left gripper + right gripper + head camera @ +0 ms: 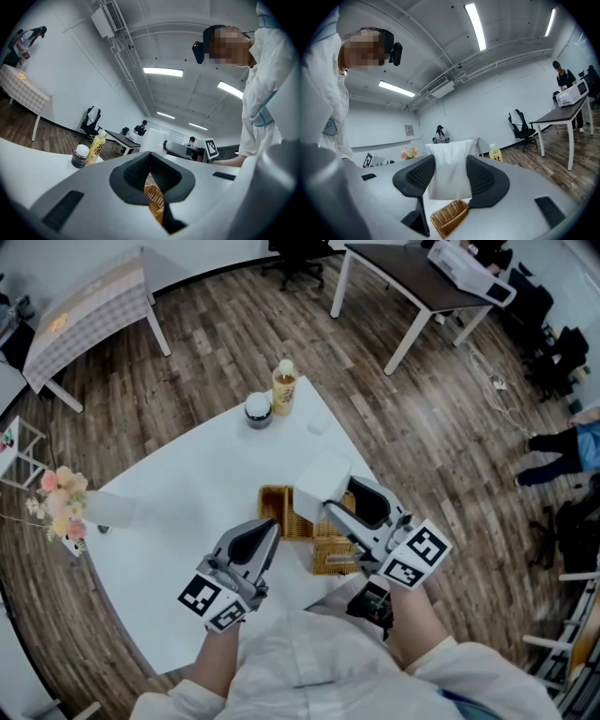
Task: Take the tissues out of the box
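A brown wicker basket sits on the white table just in front of me. My right gripper is shut on a white tissue pack and holds it above the basket's right side. In the right gripper view the tissue pack stands upright between the two dark pads, with the basket below it. My left gripper is shut and holds nothing; it points at the basket's near left edge. In the left gripper view the basket shows through the gap under the left gripper's tips.
A yellow drink bottle and a dark jar with a white lid stand at the table's far corner. A bunch of pink flowers is at the left edge. Other tables and chairs stand on the wooden floor beyond.
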### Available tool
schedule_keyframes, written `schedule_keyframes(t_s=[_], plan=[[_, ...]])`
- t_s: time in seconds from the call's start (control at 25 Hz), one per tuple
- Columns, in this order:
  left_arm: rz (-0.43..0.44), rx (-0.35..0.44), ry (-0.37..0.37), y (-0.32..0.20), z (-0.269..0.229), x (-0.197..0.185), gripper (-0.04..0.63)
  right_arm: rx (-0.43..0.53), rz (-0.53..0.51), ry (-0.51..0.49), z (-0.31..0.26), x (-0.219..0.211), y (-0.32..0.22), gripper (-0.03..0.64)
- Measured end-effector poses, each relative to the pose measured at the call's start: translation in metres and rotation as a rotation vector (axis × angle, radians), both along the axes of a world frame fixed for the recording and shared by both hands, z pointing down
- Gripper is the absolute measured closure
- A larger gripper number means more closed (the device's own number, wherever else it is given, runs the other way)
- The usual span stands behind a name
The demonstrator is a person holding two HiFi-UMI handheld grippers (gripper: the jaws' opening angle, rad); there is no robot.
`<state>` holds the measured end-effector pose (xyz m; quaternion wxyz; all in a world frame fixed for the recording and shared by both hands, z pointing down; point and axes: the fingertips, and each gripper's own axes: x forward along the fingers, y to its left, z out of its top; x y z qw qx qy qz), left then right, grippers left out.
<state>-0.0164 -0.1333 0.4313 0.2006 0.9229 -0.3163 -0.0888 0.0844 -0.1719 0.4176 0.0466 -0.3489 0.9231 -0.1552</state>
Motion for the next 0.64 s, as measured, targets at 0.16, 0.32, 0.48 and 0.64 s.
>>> schedule_keyframes(t_s=[0.16, 0.32, 0.48, 0.64], plan=[[0.008, 0.004, 0.006, 0.0, -0.002, 0.005, 0.594, 0.003, -0.007, 0.003, -0.001, 0.003, 0.0, 0.376], [0.031, 0.001, 0.009, 0.002, -0.002, 0.012, 0.595, 0.005, -0.009, 0.002, -0.002, 0.005, 0.002, 0.376], [0.046, -0.003, 0.012, 0.005, -0.003, 0.018, 0.595, 0.007, -0.01, -0.001, -0.005, 0.007, 0.003, 0.376], [0.054, -0.008, 0.013, 0.007, -0.001, 0.021, 0.595, 0.016, -0.012, 0.002, -0.009, 0.009, 0.004, 0.376]])
